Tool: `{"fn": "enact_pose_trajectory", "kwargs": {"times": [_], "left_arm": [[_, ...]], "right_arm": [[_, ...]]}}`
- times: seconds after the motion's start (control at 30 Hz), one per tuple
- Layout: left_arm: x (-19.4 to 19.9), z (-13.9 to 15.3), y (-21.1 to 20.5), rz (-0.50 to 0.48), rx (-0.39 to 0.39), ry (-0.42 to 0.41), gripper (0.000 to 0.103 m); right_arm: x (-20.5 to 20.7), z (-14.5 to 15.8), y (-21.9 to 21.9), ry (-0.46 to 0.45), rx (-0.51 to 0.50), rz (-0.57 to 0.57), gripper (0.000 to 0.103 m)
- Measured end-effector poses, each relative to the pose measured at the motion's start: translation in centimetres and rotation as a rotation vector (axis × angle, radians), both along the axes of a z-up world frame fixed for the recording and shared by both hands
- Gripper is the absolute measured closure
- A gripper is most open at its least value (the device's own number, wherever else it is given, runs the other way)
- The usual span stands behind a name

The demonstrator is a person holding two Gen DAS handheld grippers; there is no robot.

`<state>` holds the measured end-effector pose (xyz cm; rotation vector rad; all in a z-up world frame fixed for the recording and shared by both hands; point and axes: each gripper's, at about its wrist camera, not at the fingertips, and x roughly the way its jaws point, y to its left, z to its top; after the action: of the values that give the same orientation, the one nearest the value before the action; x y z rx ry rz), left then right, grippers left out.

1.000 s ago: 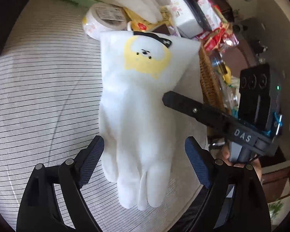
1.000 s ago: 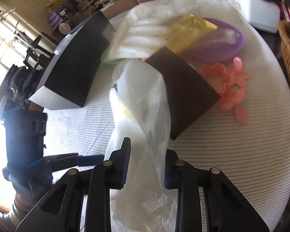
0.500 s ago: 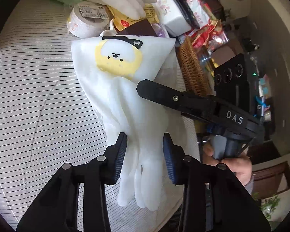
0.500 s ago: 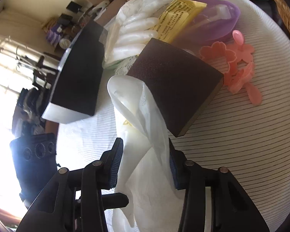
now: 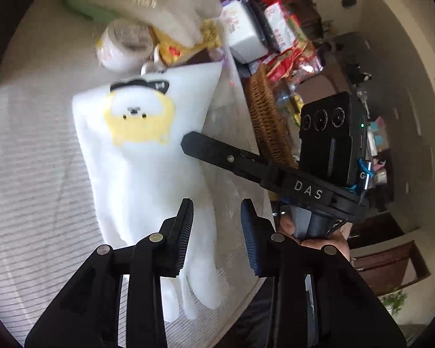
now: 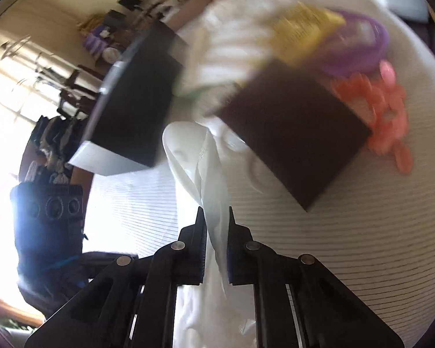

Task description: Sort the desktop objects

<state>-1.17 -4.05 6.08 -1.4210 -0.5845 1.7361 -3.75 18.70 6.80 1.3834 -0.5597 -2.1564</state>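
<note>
A white rubber glove (image 5: 142,174) with a yellow dog print lies held over the striped round table (image 5: 37,174). My left gripper (image 5: 216,237) is shut on the glove near its fingers. My right gripper (image 6: 216,246) is shut on the glove's cuff side (image 6: 206,179); it also shows in the left wrist view (image 5: 188,145), reaching in from the right. The glove is stretched between the two grippers.
A brown square sponge (image 6: 293,127), pink flower clips (image 6: 388,119), a purple dish (image 6: 359,46), a yellow packet (image 6: 301,29), a black box (image 6: 133,101), a tape roll (image 5: 121,43), more white gloves (image 5: 165,8) and a wicker basket (image 5: 266,116) crowd the table's far side.
My left gripper has stayed closed on the glove and shifted right. My right gripper has closed tighter on the glove. Both views swung, with blur.
</note>
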Motion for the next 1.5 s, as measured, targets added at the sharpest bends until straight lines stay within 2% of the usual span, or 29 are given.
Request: {"fn": "enact_pose_trajectory", "kwargs": {"times": [0.07, 0.13, 0.17, 0.2, 0.3, 0.37, 0.43, 0.47, 0.53, 0.57, 0.63, 0.73, 0.77, 0.83, 0.9, 1.0, 1.1, 1.17, 1.23, 1.27, 1.3, 1.37, 1.4, 1.43, 1.47, 1.5], "left_arm": [[0.2, 3.3, -2.5, 0.056, -0.072, 0.167, 0.065], [0.4, 5.8, -5.4, 0.133, -0.137, 0.293, 0.062], [0.4, 6.7, -6.9, 0.177, -0.154, 0.34, 0.06], [0.3, 7.3, -8.3, 0.208, -0.139, 0.357, 0.056], [-0.2, 7.6, -11.5, 0.287, -0.088, 0.361, 0.047], [-0.2, 6.9, -12.2, 0.269, -0.084, 0.347, 0.046], [-0.4, 5.6, -10.9, 0.225, -0.122, 0.313, 0.044], [-0.3, 4.8, -10.1, 0.202, -0.158, 0.29, 0.044], [0.2, 2.9, -8.9, 0.156, -0.208, 0.242, 0.044], [0.3, 2.1, -8.2, 0.144, -0.228, 0.218, 0.044], [0.4, 0.8, -7.3, 0.13, -0.236, 0.17, 0.044], [0.3, -1.0, -6.0, 0.101, -0.222, 0.094, 0.044], [0.4, -1.4, -5.4, 0.088, -0.244, 0.088, 0.042], [0.6, -1.7, -3.9, 0.074, -0.331, 0.131, 0.039], [0.8, -2.1, -2.5, 0.057, -0.422, 0.174, 0.038], [1.1, -3.6, -0.6, -0.01, -0.409, 0.139, 0.038], [1.7, -3.6, 1.1, -0.035, -0.474, 0.182, 0.039], [1.4, -3.5, 0.9, -0.002, -0.479, 0.165, 0.044], [0.8, -3.4, -0.1, 0.045, -0.475, 0.153, 0.044], [0.4, -3.5, -0.6, 0.057, -0.446, 0.129, 0.042], [0.1, -3.9, -0.9, 0.039, -0.384, 0.082, 0.042], [0.1, -4.1, -0.8, 0.013, -0.296, 0.031, 0.044], [0.3, -4.0, -0.4, -0.002, -0.276, 0.03, 0.052], [0.5, -3.6, 0.1, -0.009, -0.273, 0.045, 0.063], [0.7, -3.2, 0.4, -0.002, -0.274, 0.064, 0.089], [0.8, -2.6, 0.5, 0.013, -0.265, 0.084, 0.095]], "right_arm": [[0.8, 2.8, -0.8, 0.095, 0.003, 0.026, 0.095], [1.6, 5.4, -1.7, 0.182, 0.019, 0.046, 0.095], [1.8, 6.5, -2.2, 0.208, 0.006, 0.056, 0.096], [1.9, 7.6, -2.6, 0.225, -0.014, 0.064, 0.096], [1.8, 10.3, -4.1, 0.255, -0.049, 0.092, 0.096], [1.5, 11.3, -5.3, 0.247, 0.012, 0.086, 0.096], [1.9, 11.5, -5.3, 0.244, 0.089, 0.052, 0.091], [2.2, 11.1, -5.1, 0.231, 0.115, 0.047, 0.087], [2.9, 9.7, -5.1, 0.197, 0.205, 0.043, 0.049], [3.5, 8.7, -5.2, 0.186, 0.257, 0.046, 0.047], [4.7, 6.7, -5.3, 0.159, 0.315, 0.068, 0.047], [6.1, 3.6, -5.4, 0.104, 0.346, 0.088, 0.049], [6.5, 2.7, -5.4, 0.096, 0.386, 0.08, 0.049], [7.1, 1.3, -4.8, 0.067, 0.455, 0.041, 0.049], [7.4, 0.2, -3.4, 0.01, 0.462, -0.004, 0.049], [7.7, -1.3, -1.4, -0.06, 0.425, -0.042, 0.048], [8.0, -2.1, -0.8, -0.074, 0.391, -0.041, 0.047], [8.0, -1.9, -0.8, -0.066, 0.407, -0.045, 0.047], [8.1, -1.8, -0.8, -0.056, 0.42, -0.048, 0.046], [8.1, -2.0, -0.9, -0.056, 0.422, -0.041, 0.046], [8.1, -2.1, -1.0, -0.054, 0.427, -0.036, 0.046], [8.2, -2.2, -1.0, -0.039, 0.433, -0.031, 0.046], [8.2, -2.3, -1.0, -0.033, 0.425, -0.031, 0.045], [8.1, -2.5, -0.9, -0.029, 0.413, -0.037, 0.044], [8.0, -2.7, -0.8, -0.028, 0.4, -0.043, 0.043], [7.9, -2.8, -0.6, -0.028, 0.387, -0.048, 0.043]]}}
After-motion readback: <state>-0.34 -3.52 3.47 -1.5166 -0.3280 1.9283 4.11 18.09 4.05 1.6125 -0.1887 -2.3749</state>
